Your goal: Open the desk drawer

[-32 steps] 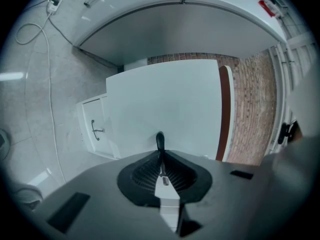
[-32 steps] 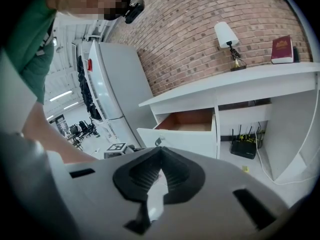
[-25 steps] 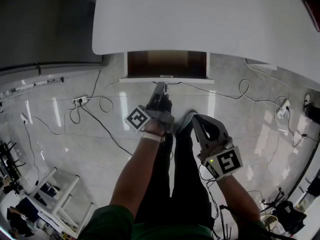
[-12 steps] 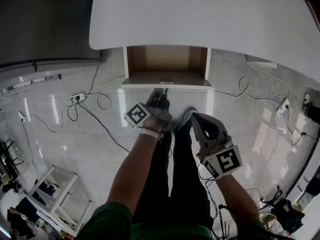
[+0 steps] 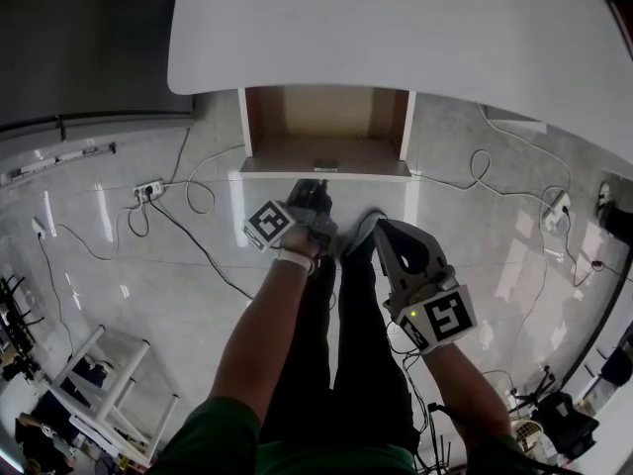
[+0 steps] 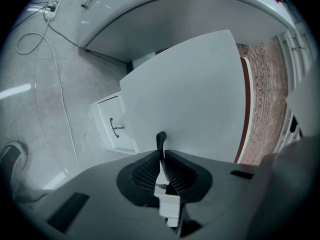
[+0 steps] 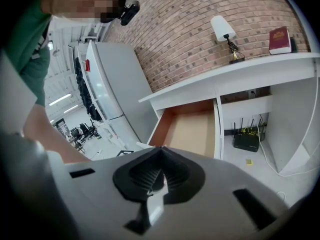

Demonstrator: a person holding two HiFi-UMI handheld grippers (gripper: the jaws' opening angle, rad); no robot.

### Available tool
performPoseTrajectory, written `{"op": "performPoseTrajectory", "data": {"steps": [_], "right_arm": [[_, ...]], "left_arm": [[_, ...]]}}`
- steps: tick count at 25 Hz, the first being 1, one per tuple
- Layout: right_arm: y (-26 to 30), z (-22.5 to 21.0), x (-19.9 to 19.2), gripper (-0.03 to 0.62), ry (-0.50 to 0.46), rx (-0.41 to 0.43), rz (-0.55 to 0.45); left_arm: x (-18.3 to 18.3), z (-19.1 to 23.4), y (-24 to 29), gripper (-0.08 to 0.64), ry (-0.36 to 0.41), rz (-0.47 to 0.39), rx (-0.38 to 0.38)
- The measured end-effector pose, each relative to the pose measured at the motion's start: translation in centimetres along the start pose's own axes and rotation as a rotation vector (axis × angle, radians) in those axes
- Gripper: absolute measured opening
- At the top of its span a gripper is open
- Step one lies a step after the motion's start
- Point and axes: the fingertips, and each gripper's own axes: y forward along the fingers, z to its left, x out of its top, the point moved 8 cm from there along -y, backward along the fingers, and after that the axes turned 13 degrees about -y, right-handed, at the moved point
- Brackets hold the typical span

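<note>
Head view, looking steeply down: a white desk fills the far side, and its drawer stands pulled out toward the person, with a bare brown inside. The left gripper reaches to the middle of the drawer's near front panel. The right gripper hangs near the person's legs, apart from the drawer.

Left gripper view: the left gripper is clenched on the slim dark handle, with the white drawer front behind it.

Right gripper view: the right gripper has its jaws pressed together with nothing between them.

The drawer looks like stiff board and appears empty, so it should slide lightly. The handle is thin and hard and may slip. The middle of the handle is the best place to hold, so the drawer pulls straight.

Only the left gripper view shows the grip on the handle. Only the right gripper view shows the drawer from the side, with a lamp and a book on the desk.
</note>
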Motion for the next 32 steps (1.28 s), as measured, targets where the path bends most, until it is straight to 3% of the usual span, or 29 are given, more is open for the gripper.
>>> {"op": "performPoseTrajectory", "data": {"steps": [17,22,28,32], "right_arm": [[-0.4,-0.2,-0.2,0.002,0.024,-0.008,0.008],[-0.9,-0.6,0.0,0.002,-0.019,-0.008,0.0],[-1.5,-0.8,1.6,0.002,-0.042,-0.013,-0.014],[-2.6,-0.9,4.4,0.001,-0.049,-0.026,-0.033]], "left_arm": [[0.1,0.6,0.0,0.026,0.024,-0.006,0.038],[0.3,0.4,-0.6,0.049,0.114,0.029,0.099],[0.8,-0.1,-3.8,0.058,0.136,0.04,0.149],[0.0,-3.3,-7.5,0.057,0.174,0.076,0.19]]}}
